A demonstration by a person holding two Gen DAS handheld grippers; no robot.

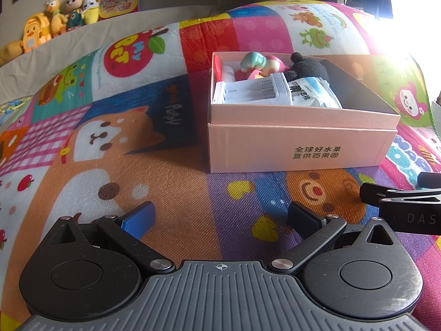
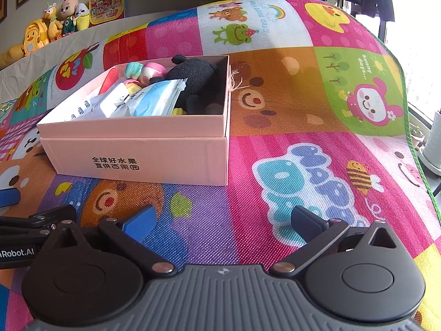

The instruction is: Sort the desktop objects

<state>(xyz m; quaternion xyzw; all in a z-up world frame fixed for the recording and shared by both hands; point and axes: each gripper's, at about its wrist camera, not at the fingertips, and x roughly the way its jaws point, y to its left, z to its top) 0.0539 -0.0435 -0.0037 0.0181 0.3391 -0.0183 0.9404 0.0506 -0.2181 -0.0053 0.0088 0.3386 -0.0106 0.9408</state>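
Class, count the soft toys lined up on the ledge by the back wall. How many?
4: yellow duck backpack plush at the left end, orange plush, baby doll, then white-and-yellow plush. Others may be hidden behind them.

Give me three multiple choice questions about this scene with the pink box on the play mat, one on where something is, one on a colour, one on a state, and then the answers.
1. Where is the black plush toy?
A. Inside the pink box
B. On the play mat beside the box
C. Held in the right claw

2. What colour is the pad on the left claw's left finger?
A. Red
B. Blue
C. Yellow

3. What state are the two claws in?
A. Both open and empty
B. Both shut on toys
C. Left shut, right open

Answers:
1. A, since the plush lies in the box's far right corner behind the blue-and-white packet.
2. B, since the left wrist view shows a blue pad.
3. A, since in each wrist view the fingers stand wide apart with only mat between them.
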